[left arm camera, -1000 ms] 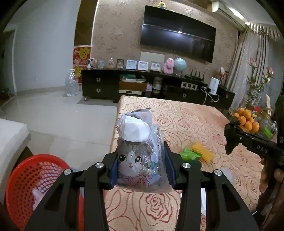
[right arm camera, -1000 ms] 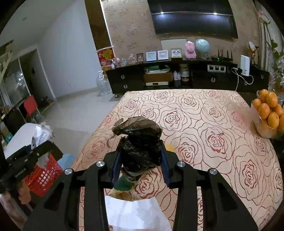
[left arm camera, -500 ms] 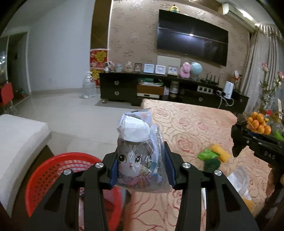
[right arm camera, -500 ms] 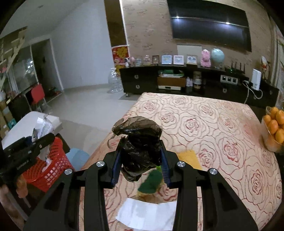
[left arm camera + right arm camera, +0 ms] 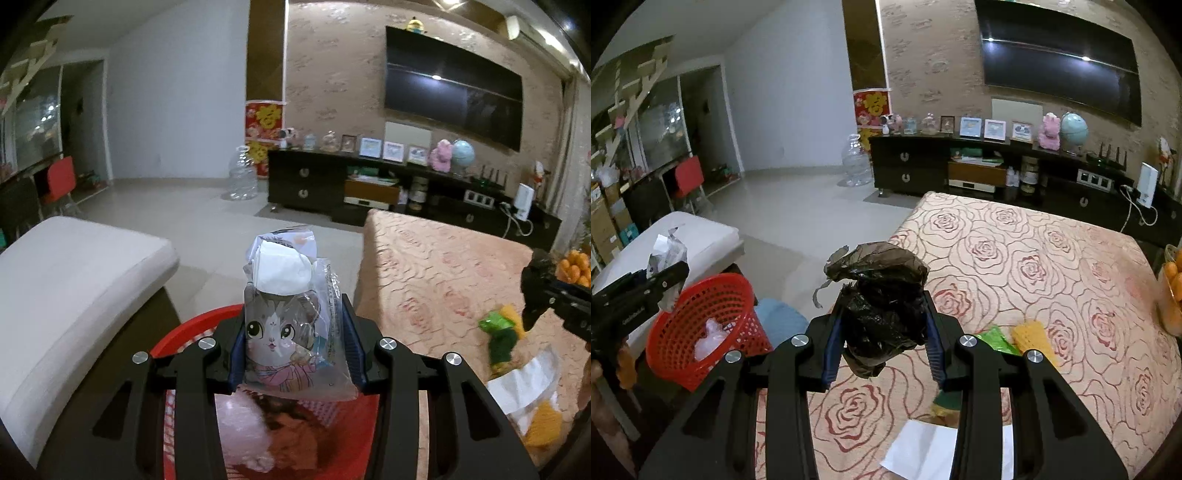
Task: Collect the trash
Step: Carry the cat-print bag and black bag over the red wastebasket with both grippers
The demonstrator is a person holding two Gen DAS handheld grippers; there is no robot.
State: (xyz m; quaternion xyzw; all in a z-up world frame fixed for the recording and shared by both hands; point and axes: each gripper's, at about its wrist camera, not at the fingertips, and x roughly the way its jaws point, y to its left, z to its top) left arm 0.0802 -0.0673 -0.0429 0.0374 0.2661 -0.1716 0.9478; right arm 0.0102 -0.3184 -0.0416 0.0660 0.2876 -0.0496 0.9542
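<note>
My left gripper [image 5: 295,339] is shut on a clear cat-print wrapper bag [image 5: 291,332] with white tissue in its top. It hangs right above the red mesh basket [image 5: 177,343], which holds pink-white plastic [image 5: 240,435]. My right gripper [image 5: 882,339] is shut on a crumpled black plastic bag [image 5: 882,299] over the table's left edge. In the right wrist view the basket [image 5: 705,321] stands on the floor left of the table, with the left gripper [image 5: 670,275] above its far rim. Green [image 5: 995,338] and yellow wrappers [image 5: 1034,338] and a white paper [image 5: 923,448] lie on the table.
The rose-pattern table [image 5: 1052,266] fills the right. A bowl of oranges [image 5: 574,266] stands at its right edge. A white cushioned seat [image 5: 66,280] is left of the basket. A blue object [image 5: 783,319] lies on the floor between basket and table.
My left gripper has swung left off the table to above the basket with the cat-print bag. My right gripper has moved left toward the table edge with the black bag.
</note>
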